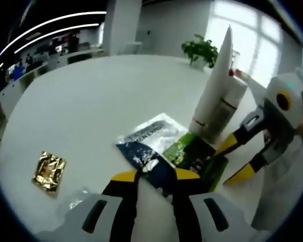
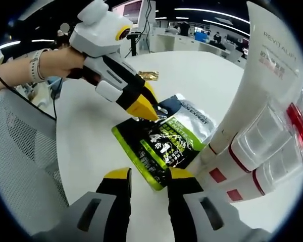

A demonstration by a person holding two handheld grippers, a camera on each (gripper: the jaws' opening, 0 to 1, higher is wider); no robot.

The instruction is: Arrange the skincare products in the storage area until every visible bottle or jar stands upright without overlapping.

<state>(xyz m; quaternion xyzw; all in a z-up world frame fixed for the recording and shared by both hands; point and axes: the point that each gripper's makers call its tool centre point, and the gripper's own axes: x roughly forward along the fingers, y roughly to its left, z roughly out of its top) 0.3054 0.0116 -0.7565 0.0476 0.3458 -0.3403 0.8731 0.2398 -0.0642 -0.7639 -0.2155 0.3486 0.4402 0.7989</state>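
Two white tubes are standing cap-down and close together on the white counter (image 1: 91,101): the front tube (image 2: 252,101), printed with grey lettering, and the rear tube (image 2: 280,166), which is leaning against it. In the left gripper view they are reading as one white tube (image 1: 218,91) rising near the counter's far right edge, with a potted plant (image 1: 201,50) behind.

Just beside the tube bases, a green sachet (image 2: 164,146) is lying flat, overlapping a dark blue and silver sachet (image 1: 146,146). A gold foil sachet (image 1: 49,171) is sitting well apart, toward the counter's near left edge.

The left gripper (image 2: 144,108) is reaching in with its yellow fingers pressed nearly together at the top edge of the green sachet; whether they are actually pinching it is hard to tell. The right gripper (image 2: 149,176) is hovering with its fingers spread a little, their tips at the near edge of the green sachet and holding nothing. A hand (image 2: 60,63) with a wristband is gripping the left gripper's handle.
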